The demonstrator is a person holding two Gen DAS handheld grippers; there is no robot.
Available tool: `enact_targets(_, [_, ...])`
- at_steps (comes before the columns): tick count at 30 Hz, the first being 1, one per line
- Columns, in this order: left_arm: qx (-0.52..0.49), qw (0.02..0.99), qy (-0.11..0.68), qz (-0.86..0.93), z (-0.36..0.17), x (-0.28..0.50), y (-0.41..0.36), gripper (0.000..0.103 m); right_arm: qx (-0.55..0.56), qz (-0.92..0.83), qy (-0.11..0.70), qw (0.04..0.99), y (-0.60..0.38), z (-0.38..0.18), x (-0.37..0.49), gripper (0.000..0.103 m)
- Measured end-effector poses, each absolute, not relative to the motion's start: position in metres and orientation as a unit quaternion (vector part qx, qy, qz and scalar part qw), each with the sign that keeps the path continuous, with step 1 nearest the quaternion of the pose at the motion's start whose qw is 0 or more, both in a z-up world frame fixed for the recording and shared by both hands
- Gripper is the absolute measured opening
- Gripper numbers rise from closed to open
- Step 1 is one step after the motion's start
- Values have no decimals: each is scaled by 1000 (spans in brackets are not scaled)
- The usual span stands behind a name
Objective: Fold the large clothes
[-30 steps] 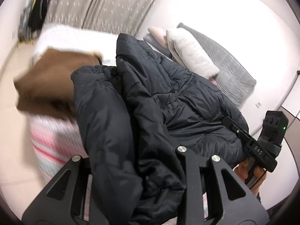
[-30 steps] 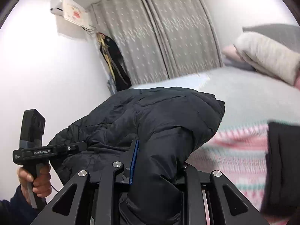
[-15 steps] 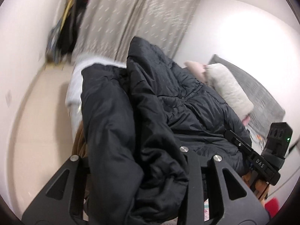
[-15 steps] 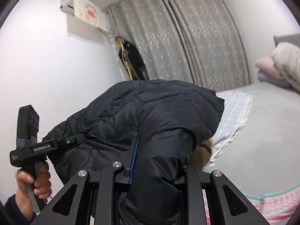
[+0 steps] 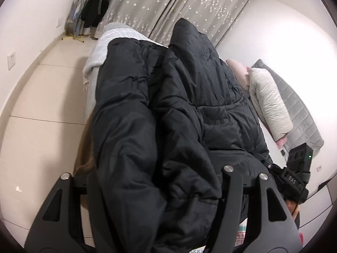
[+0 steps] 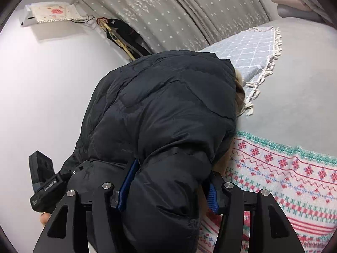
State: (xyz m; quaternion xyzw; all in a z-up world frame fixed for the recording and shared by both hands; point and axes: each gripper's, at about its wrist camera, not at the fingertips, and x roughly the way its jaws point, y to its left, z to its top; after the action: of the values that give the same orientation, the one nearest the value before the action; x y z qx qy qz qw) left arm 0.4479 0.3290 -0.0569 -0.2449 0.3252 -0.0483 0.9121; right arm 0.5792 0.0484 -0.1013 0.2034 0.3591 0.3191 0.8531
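One black padded coat (image 5: 179, 126), lying bunched on bed (image 6: 294, 105) over patterned blanket (image 6: 284, 179). Both grippers, left (image 5: 160, 189) and right (image 6: 166, 189), fingers just opening, fabric between. Advising: releasing fully, withdrawing level, avoiding snagging folds.

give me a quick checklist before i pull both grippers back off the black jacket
1. Right gripper let go: ok. Its jaws have just been opening; the black jacket is between them, but the right blue pad looks clear of it.
2. Left gripper let go: cannot tell. Its jaws have just been opening, but the jacket fills the gap and hides the pads.
3. Jacket fully resting on the bed: cannot tell; it hides its own underside.
4. Jacket lying flat: not ok, heaped and bulging.
5. Jacket clear of other clothes: not ok, a brown garment peeks out beneath it.
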Motion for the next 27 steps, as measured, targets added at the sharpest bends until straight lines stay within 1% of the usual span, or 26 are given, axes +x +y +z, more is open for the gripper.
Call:
enact_targets(3, [-242, 912, 329, -37, -47, 443, 332, 69, 203, 314, 365, 852, 42, -96, 577, 59])
enact_targets(9, [-238, 914, 328, 11, -26, 413, 334, 70, 200, 302, 365, 858, 17, -75, 540, 59])
enact_targets(14, [-213, 927, 301, 74, 7, 353, 327, 70, 184, 307, 358, 862, 4, -53, 498, 59])
enact_targets(18, [-161, 939, 279, 123, 40, 290, 291, 71, 176, 329, 352, 858, -1, -34, 457, 59])
enact_targets(19, [-153, 942, 267, 131, 49, 271, 278, 78, 174, 335, 349, 858, -3, -29, 447, 59])
enact_targets(20, [-153, 944, 259, 131, 54, 257, 267, 88, 166, 340, 344, 859, -5, -21, 430, 59])
enact_targets(22, [-157, 947, 248, 127, 63, 227, 248, 90, 155, 345, 335, 863, -8, -10, 407, 60])
enact_targets(24, [-152, 948, 248, 130, 67, 200, 228, 92, 143, 354, 325, 865, -12, 2, 378, 64])
enact_targets(26, [-141, 946, 257, 136, 64, 184, 214, 93, 122, 360, 315, 870, -17, 15, 344, 72])
enact_targets(27, [-133, 945, 267, 137, 63, 174, 203, 93, 114, 361, 310, 872, -18, 18, 333, 78])
